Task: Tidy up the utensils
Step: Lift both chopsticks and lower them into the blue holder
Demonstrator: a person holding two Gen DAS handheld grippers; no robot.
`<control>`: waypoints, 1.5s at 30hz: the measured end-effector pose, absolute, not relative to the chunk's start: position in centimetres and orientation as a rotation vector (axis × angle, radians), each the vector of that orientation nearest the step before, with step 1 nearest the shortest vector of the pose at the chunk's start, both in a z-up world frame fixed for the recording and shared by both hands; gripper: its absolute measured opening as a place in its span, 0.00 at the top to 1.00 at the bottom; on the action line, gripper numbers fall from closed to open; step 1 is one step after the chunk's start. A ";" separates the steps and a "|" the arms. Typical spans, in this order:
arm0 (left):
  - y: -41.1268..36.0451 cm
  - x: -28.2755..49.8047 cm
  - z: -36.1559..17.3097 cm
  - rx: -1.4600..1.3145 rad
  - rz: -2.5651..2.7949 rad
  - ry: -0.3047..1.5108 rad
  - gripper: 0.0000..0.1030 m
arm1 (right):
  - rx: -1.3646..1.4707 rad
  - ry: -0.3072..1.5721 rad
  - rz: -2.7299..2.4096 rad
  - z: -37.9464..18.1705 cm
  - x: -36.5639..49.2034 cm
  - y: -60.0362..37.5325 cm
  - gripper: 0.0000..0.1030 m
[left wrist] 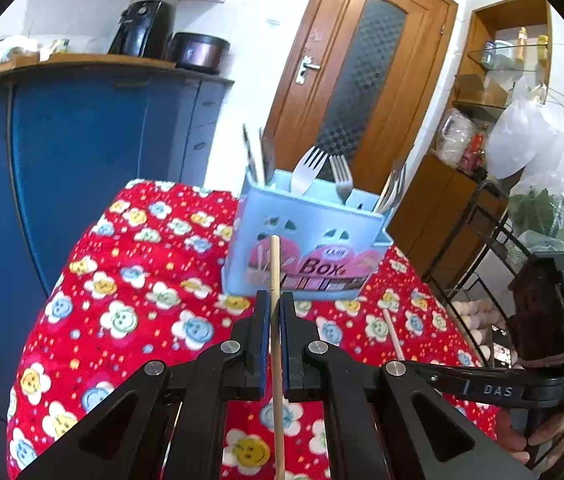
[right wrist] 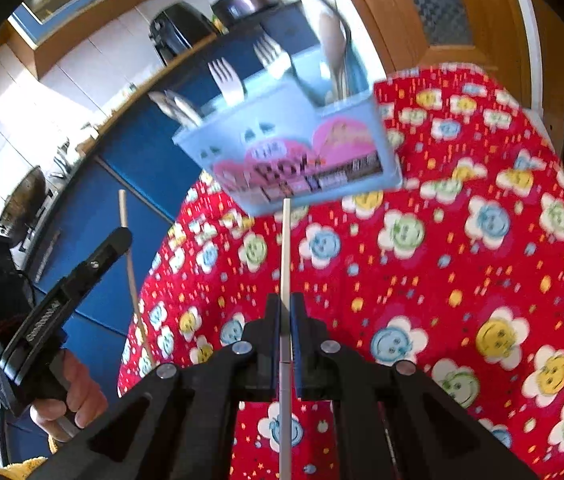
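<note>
Left gripper (left wrist: 275, 300): fingers pinching a thin wooden chopstick (left wrist: 274, 264), round and pale, sticking up past the tips. Lower end cut off at the bottom edge. Right gripper (right wrist: 285, 306): fingers pressed tight on a second chopstick (right wrist: 285, 248), looking paler and a bit blurry. Bottom end cut off too.

Just past both tips, a light blue plastic box (left wrist: 306, 240) on the table (left wrist: 130, 280), with small cut-out holes and a pink picture on the front. Shiny metal forks (left wrist: 308, 168) standing up inside, prongs on top. Handles hidden by the box walls. Other utensils at the back, too blurry to name. Box smeared and tilted in the right view.

Table covered by a soft red cloth (right wrist: 462, 260) with smiling flowers in yellow, blue and green.

Person's hand (right wrist: 70, 392) wrapped round the left handle, partly hidden. Blue cabinets (left wrist: 82, 140) and a brown wooden door (left wrist: 362, 80) behind.
</note>
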State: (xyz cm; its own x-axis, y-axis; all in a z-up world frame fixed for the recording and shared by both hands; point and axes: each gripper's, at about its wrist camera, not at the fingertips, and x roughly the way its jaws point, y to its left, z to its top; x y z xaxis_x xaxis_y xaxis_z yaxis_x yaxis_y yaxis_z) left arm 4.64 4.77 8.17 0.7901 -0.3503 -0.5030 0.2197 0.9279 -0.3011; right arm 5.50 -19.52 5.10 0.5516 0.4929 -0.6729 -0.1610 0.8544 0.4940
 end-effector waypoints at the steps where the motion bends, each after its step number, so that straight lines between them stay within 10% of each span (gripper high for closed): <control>1: 4.6 4.9 8.4 -0.231 -0.310 0.579 0.96 | 0.399 0.886 0.397 5.6 5.5 -19.8 0.94; 45: -0.4 17.3 20.4 -0.123 -0.213 0.155 0.96 | 0.251 0.438 0.311 14.9 12.8 -21.8 0.94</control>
State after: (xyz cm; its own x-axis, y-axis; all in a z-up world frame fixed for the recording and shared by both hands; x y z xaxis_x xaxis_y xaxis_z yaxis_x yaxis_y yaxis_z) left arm 17.25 -0.40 20.36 0.9655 -0.2197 -0.1398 0.2007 0.9699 -0.1377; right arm 12.81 -21.77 14.85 0.8597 0.3468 -0.3750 -0.2401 0.9224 0.3025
